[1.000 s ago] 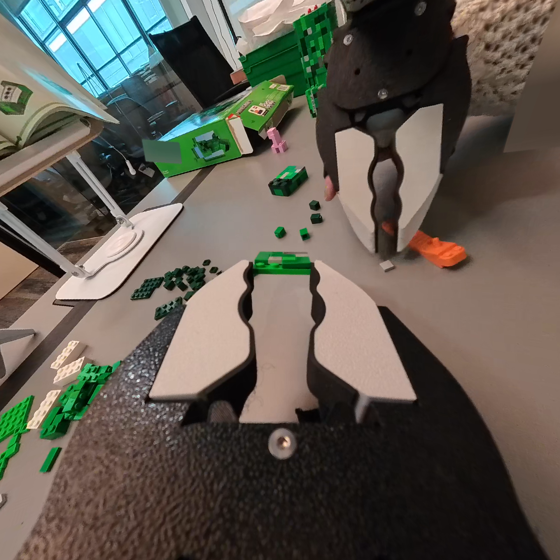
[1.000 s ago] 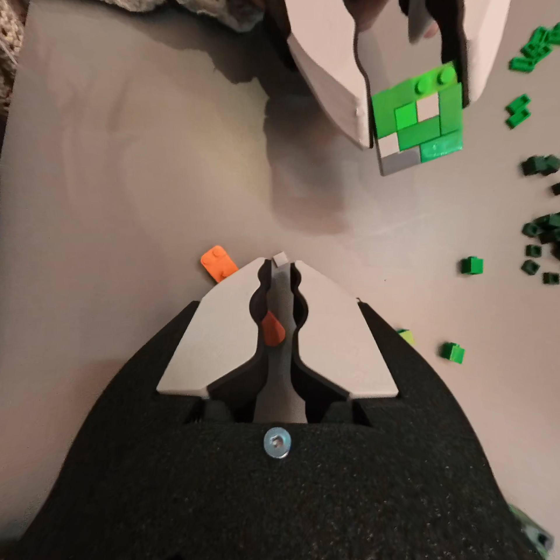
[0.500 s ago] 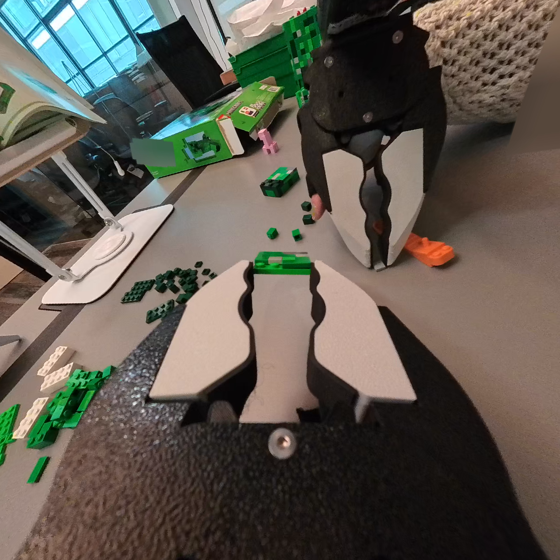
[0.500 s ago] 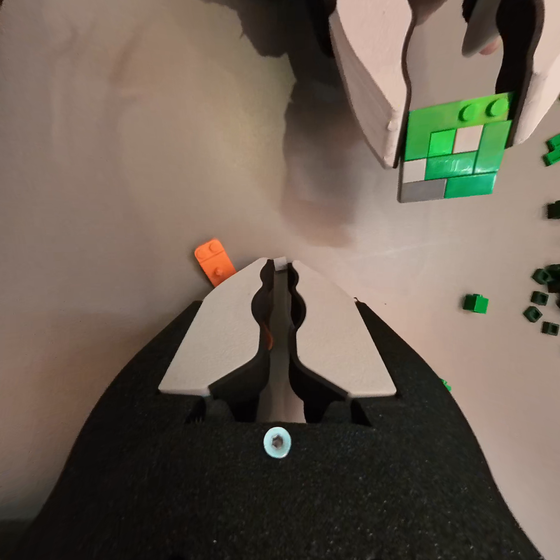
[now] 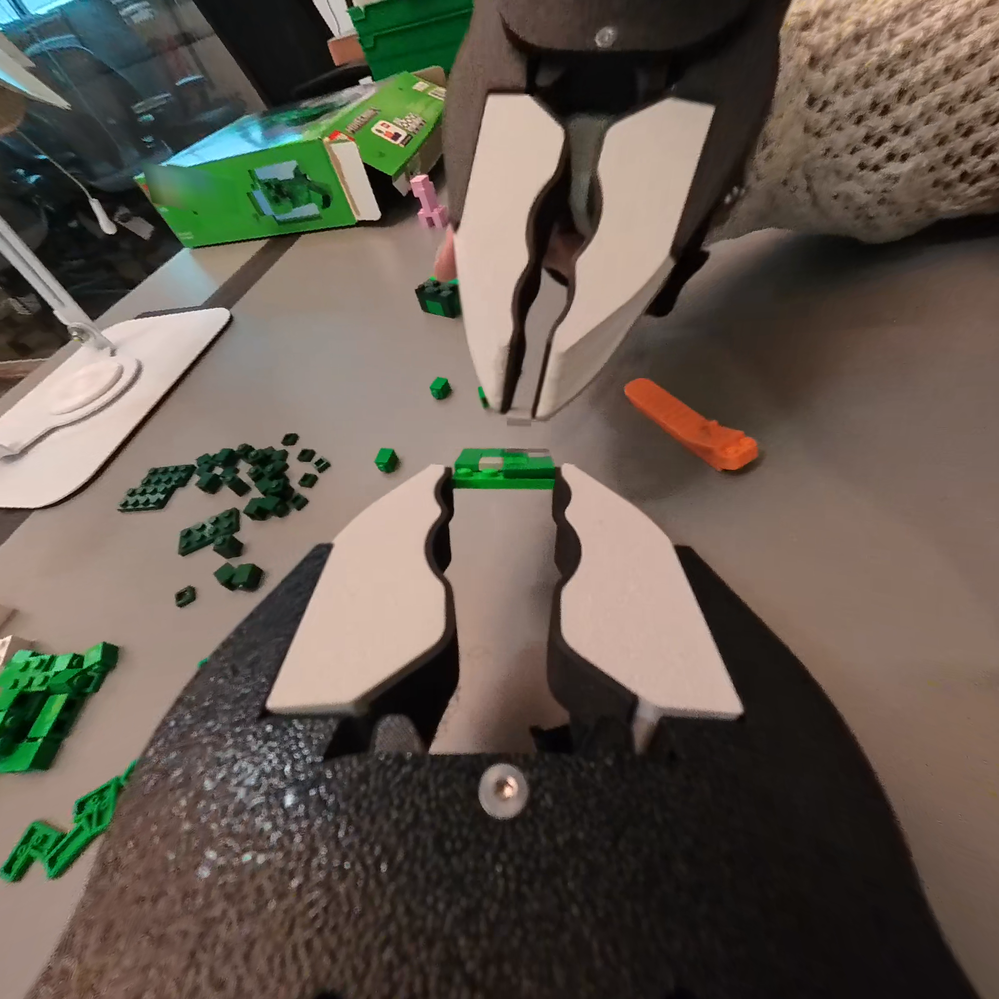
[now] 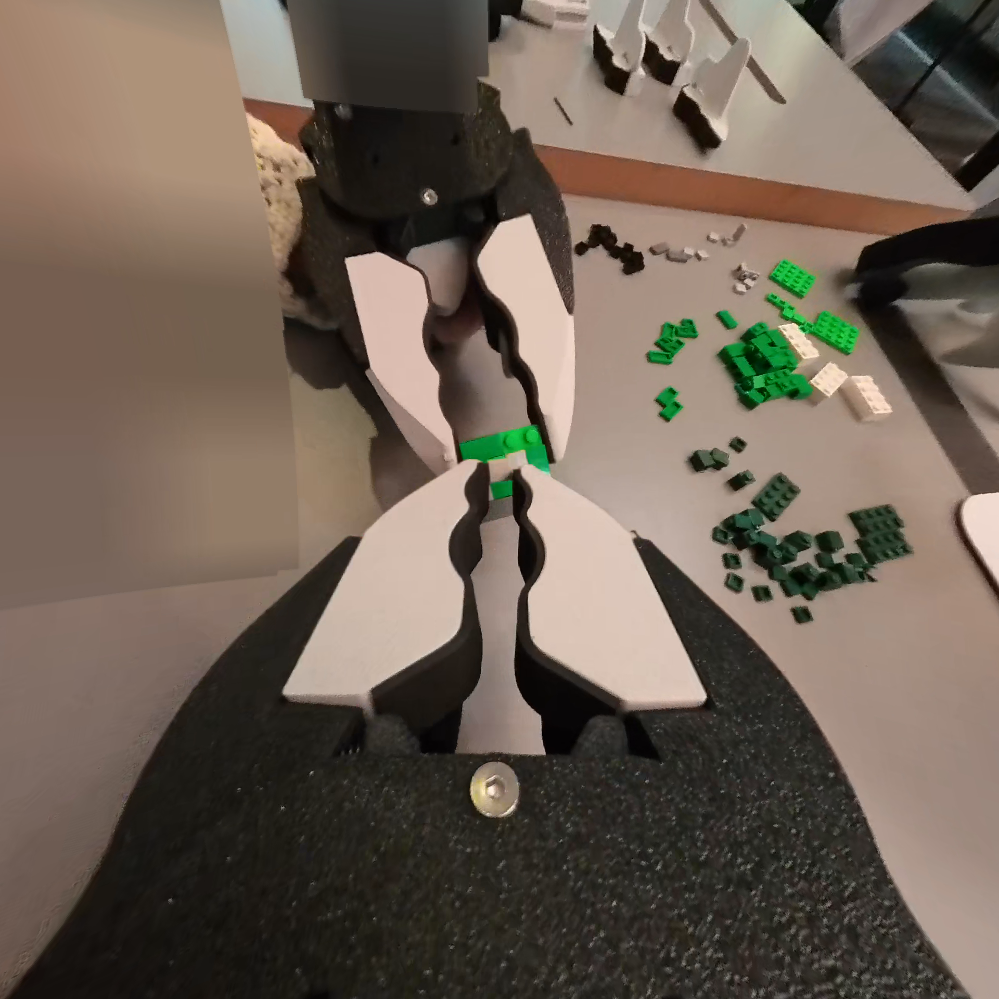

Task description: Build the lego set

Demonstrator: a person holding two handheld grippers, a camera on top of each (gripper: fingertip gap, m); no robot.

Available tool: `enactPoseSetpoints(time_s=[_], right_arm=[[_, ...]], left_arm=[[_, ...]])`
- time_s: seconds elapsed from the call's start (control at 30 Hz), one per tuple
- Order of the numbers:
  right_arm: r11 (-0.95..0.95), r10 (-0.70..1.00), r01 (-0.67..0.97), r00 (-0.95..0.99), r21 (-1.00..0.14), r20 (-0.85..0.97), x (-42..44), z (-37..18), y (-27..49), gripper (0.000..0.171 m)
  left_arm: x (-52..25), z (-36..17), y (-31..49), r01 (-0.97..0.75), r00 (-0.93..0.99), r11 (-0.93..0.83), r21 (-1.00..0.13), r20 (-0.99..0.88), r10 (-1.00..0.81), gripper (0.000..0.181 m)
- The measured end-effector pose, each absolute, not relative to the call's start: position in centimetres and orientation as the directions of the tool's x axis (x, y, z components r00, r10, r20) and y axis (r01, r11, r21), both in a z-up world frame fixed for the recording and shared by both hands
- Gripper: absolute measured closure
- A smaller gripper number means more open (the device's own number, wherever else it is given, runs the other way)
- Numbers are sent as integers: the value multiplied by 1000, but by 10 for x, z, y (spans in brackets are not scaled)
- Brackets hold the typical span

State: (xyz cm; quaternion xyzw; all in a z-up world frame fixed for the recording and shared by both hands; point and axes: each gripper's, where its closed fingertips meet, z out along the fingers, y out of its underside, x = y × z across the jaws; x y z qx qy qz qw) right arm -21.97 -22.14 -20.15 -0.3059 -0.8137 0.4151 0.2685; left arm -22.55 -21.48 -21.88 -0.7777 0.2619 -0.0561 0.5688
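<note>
My left gripper [image 5: 503, 474] is shut on a small bright green plate assembly [image 5: 503, 467] with grey and white tiles on top, held above the table. My right gripper [image 5: 519, 406] points down at it from behind, shut on a tiny grey tile [image 5: 520, 421] just above the assembly's far edge. In the right wrist view, my right gripper [image 6: 503, 473] holds the tile [image 6: 512, 463] over the assembly [image 6: 486, 447], which sits between the tips of the left gripper [image 6: 503, 451] facing it.
An orange brick separator [image 5: 697, 427] lies to the right on the grey table. Dark green pieces [image 5: 238, 481] and bright green pieces [image 5: 38, 703] lie to the left. A green box [image 5: 281, 178] and a white stand base [image 5: 102, 378] are behind them. White bricks [image 6: 865, 394] lie by the bright green pile [image 6: 762, 362].
My right gripper closed on the grey tile, lifted it off the table and brought it over the green assembly. The left gripper kept its hold and moved closer.
</note>
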Motion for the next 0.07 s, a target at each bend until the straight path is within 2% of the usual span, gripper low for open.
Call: enactPoseSetpoints(time_s=[0.07], right_arm=[[467,708,259,-683,-845,182,-221,-203,-226,163]], left_arm=[[-223,-220,-216,-344,846,-217,-914,-201,-493,146]])
